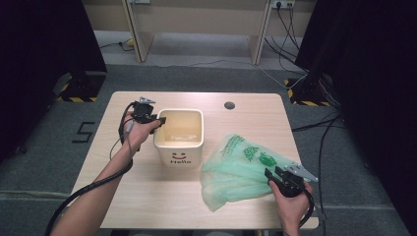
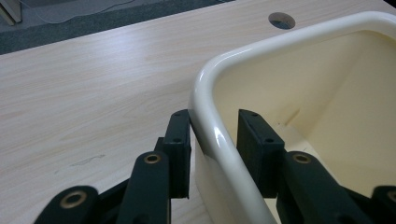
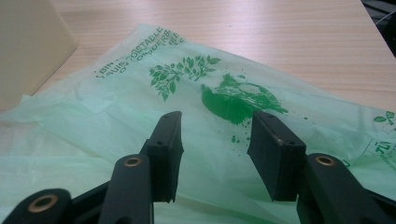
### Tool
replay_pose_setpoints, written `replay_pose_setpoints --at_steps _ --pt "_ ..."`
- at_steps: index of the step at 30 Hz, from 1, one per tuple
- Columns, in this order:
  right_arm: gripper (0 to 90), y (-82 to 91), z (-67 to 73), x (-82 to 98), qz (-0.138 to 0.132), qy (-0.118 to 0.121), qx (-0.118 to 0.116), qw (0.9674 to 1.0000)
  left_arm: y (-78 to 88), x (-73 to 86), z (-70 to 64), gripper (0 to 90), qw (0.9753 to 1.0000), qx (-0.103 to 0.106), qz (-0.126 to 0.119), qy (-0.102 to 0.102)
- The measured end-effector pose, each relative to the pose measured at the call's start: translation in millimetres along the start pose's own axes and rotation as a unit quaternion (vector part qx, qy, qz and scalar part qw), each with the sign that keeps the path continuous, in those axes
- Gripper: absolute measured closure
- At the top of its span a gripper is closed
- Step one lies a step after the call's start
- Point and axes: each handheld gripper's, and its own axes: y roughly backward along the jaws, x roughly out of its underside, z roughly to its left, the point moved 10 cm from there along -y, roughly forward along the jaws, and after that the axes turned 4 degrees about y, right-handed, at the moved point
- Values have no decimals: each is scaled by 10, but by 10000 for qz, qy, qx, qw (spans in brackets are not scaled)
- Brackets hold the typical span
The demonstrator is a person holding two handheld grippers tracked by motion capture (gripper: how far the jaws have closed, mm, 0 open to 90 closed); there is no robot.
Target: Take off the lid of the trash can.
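A cream plastic bin with a smiley face and "Hello" on its front stands upright near the table's middle. My left gripper straddles the bin's left rim, one jaw outside and one inside. The pads of my left gripper press on the wall. A crumpled light green plastic bag with dark green leaf prints lies flat to the right of the bin. My right gripper hovers at the bag's near right edge. Its jaws stand apart over the bag, and my right gripper holds nothing.
The wooden table has a round cable hole behind the bin, also seen as a cable hole past the rim. Dark curtains flank both sides, and stands with striped bases sit on the floor beyond the table.
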Motion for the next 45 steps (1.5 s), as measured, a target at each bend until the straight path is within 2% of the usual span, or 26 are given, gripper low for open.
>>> replay_pose_setpoints --at_steps 24,31,45 --pt "539 -7 0 2 5 2 -23 10000 93 -119 -21 661 9999 -54 90 -66" --pt "539 -8 -2 2 5 -9 -23 10000 117 -161 -29 662 9998 -67 119 -142" --pt "538 -15 -8 6 18 -13 -23 10000 163 -205 -30 683 9998 -27 190 -101"
